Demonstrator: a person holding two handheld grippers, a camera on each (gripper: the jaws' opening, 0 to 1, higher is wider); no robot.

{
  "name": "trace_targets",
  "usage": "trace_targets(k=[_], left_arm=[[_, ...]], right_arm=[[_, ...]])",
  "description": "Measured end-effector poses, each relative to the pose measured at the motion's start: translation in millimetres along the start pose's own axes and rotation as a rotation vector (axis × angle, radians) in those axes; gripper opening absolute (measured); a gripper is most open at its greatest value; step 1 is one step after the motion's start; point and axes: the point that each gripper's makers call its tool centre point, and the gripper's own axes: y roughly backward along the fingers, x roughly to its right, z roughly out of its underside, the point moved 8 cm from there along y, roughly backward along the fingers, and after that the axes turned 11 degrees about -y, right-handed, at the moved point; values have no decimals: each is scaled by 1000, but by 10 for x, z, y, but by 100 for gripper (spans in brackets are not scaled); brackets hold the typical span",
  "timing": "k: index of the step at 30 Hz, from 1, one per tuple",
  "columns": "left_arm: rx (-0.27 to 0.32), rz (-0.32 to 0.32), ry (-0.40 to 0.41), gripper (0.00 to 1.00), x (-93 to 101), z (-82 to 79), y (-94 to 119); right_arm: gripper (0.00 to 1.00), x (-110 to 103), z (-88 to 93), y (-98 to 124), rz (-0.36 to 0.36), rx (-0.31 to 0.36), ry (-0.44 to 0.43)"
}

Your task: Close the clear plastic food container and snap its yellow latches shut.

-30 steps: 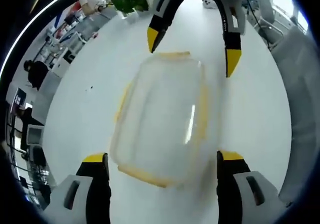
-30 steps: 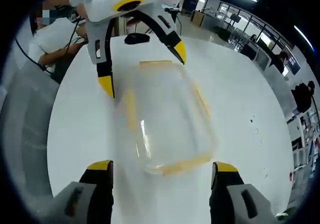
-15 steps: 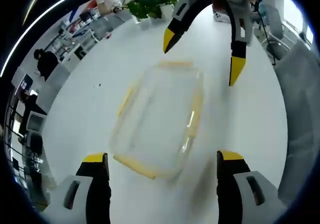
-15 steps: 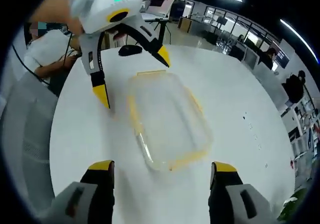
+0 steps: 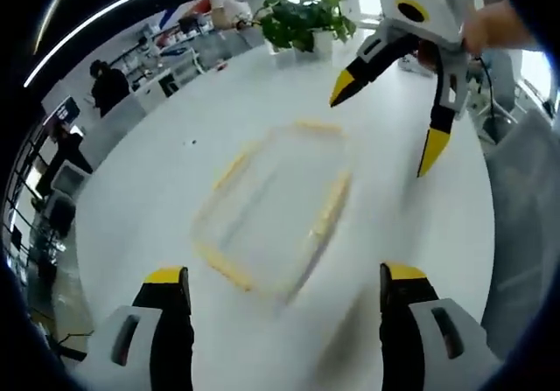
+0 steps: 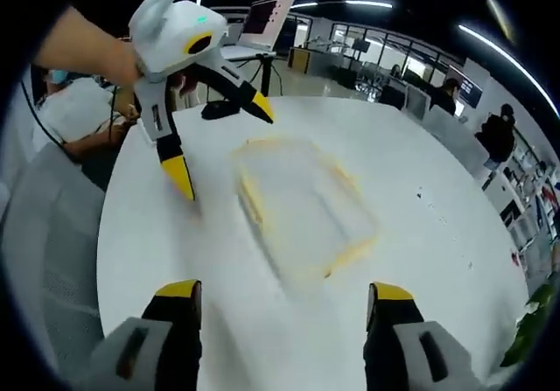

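On white round table point(image 5: 157, 190): blurred clear container point(image 5: 273, 212), office desks behind; both grippers' jaws spread, empty.

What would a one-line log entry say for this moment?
container: on white table | left gripper: open, raised | right gripper: open, raised | latches: blurred

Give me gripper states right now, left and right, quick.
Left gripper: open, holding nothing, above the table beside the clear food container.
Right gripper: open, holding nothing, off the container.
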Motion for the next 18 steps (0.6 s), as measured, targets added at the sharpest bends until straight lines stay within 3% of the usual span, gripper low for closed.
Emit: trace_targets(k=[9,18], left_arm=[[68,-18,19,87,220,-23,118],[156,-61,110,88,490,25,310]], right_arm=[[77,-196,84,123,-27,89,-76],[77,-349,234,255,-6,133,-108]])
